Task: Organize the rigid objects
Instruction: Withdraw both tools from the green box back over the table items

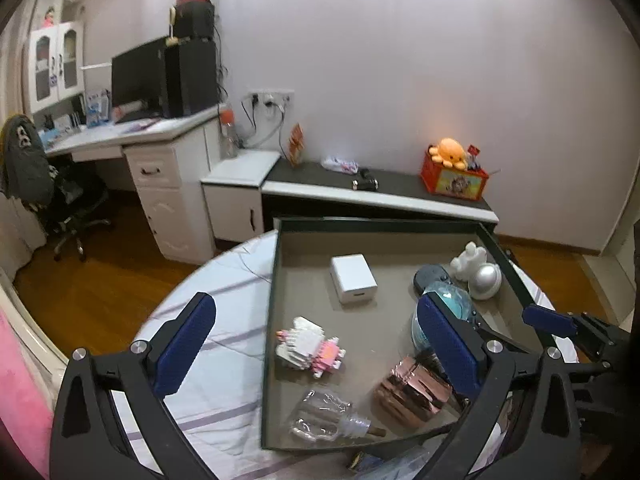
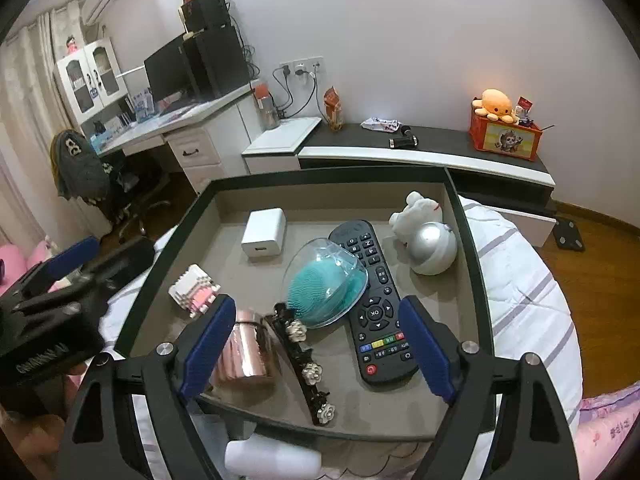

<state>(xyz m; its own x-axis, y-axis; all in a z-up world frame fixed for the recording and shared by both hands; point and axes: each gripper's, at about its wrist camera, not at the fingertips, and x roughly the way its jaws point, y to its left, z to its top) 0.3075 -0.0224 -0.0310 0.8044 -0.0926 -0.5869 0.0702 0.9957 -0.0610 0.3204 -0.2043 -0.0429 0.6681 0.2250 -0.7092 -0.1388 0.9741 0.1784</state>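
1. Right gripper (image 2: 316,352): jaws spread wide, holding nothing. It hovers over the near edge of the tray (image 2: 168,276), which sits on a striped bed cover (image 2: 520,280).
2. Key relation: the hair clip (image 2: 300,356) lies directly between the right gripper's fingers, just ahead of them. Its long axis runs from far-left to near-right, at a slant to the line across the jaws.
3. The remote (image 2: 376,304) lies just right of the hair clip, long axis running near to far, its near end close to the right finger (image 2: 424,348). The copper tin (image 2: 248,352) lies on its side beside the left finger (image 2: 208,344).
4. Left gripper (image 1: 312,352): also spread wide and empty. It sits at the left side of the tray, over its left rim, with the block toy (image 1: 308,348) between its fingers.
5. Judgement: the right gripper is nearer to the hair clip and the remote; the left is nearer to the block toy and the clear bottle (image 1: 328,420).
6. Tray contents, far part: white box (image 2: 264,232), white figurine (image 2: 416,212), silver ball (image 2: 432,248).
7. Tray contents, middle: teal brush under a clear dome (image 2: 324,280), its edge over the remote.
8. All of these rigid things are inside the tray; a white bottle (image 2: 272,458) lies outside its near edge.
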